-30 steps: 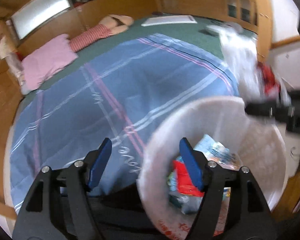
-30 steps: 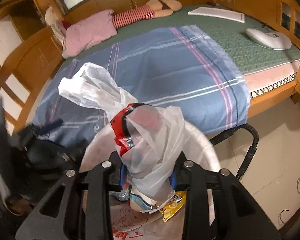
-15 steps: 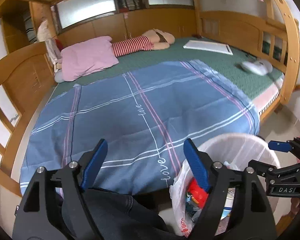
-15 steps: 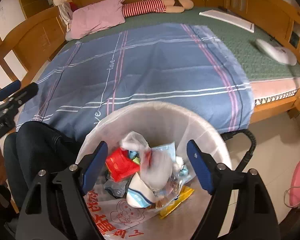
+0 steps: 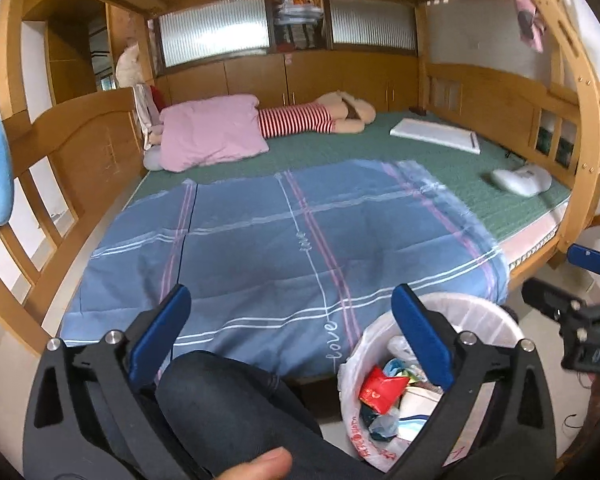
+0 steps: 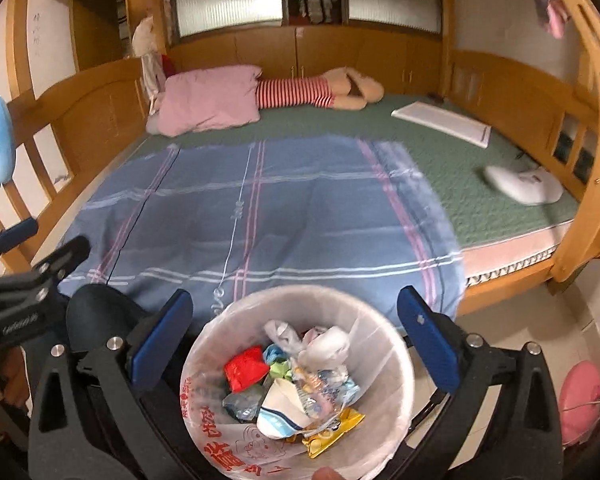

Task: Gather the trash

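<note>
- Trash bin [image 6: 300,384] sits on the floor just off the foot edge of the bed [image 6: 500,200], lined with a white plastic bag, so anything picked off the bed has only a short drop to make.
- Inside the bin lies the collected trash [image 6: 296,380]: a red wrapper, a crumpled white bag, a paper cup, a yellow packet, all resting loose below the rim.
- Right hand-held gripper [image 6: 296,344] hangs directly above the bin mouth, jaws spread wide and holding nothing — a pose that reads as a drop just made over the opening.
- Left hand-held gripper [image 5: 292,336] is off to the bin's left, over the person's dark-trousered knee [image 5: 228,408], jaws likewise spread and empty; it looks parked clear so the bin mouth is free.
- Blue plaid blanket [image 5: 284,240] covers the bed beyond the bin, with no loose wrappers visible on it.
- Further from the bin lie a white flat device [image 5: 520,180], a white pad [image 5: 436,134] and a pink pillow [image 5: 208,132]; these look like belongings, not litter.
- Judgement: collection looks nearly or fully done.
</note>
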Demonstrator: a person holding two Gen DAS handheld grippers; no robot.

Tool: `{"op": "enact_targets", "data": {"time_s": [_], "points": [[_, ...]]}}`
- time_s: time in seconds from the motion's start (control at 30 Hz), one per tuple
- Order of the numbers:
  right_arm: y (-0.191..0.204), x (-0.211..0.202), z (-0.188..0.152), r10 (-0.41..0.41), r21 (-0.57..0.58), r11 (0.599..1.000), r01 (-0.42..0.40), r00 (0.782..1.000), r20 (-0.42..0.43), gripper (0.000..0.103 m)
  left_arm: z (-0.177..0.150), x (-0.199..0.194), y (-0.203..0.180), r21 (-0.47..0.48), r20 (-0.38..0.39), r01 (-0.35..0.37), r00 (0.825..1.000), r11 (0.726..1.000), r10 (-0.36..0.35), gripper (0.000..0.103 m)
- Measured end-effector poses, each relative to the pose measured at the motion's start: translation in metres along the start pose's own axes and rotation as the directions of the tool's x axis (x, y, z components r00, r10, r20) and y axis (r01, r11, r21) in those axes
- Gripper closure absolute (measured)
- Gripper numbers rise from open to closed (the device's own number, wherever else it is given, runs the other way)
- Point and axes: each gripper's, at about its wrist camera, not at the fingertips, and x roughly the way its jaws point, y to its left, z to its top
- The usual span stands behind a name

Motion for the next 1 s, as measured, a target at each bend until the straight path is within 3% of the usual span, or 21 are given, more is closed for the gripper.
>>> {"op": "enact_targets", "data": {"time_s": [0.3,0.47,1.0], "points": [[0.004,-0.026,0.006,-0.053,-0.01,0.998,0.055,0.992,0.115,0.003,0.002,-0.023,-0.003,0.018,0.062,-0.017,0.998,1.0,0.015,0.003],[0.013,-0.023,0.005,-0.118,-0.061,0.99,0.126,0.985,0.123,0.003,0.002,-0.023,-0.002,0.014,0.059,-0.019,0.998,1.0,0.018,0.003],[0.008,-0.022,0.0,-0.101,-0.035,0.994,0.106,0.989,0.104,0.003,0.002,-0.023,-0.003,0.009,0.047,-0.019,0.999,1.0,0.019,0.003]]}}
